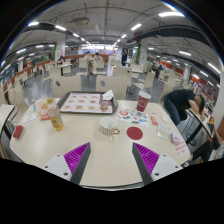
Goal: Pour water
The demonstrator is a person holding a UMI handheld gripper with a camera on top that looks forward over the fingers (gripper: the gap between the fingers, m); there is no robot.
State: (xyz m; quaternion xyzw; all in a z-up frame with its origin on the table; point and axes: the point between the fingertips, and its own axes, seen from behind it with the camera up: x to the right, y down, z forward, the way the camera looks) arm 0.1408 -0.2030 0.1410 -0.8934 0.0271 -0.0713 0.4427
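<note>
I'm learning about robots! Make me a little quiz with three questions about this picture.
1. True or false: the gripper is holding the white cup.
2. Which thing lies right beside the white cup on the round table? A) a red coaster B) a banana C) a laptop
3. Fill in: the rectangular tray lies ______ the white cup, further from the jaws.

Key
1. False: the jaws are open and empty, and the cup stands on the table ahead of them.
2. A, the red coaster.
3. beyond
</note>
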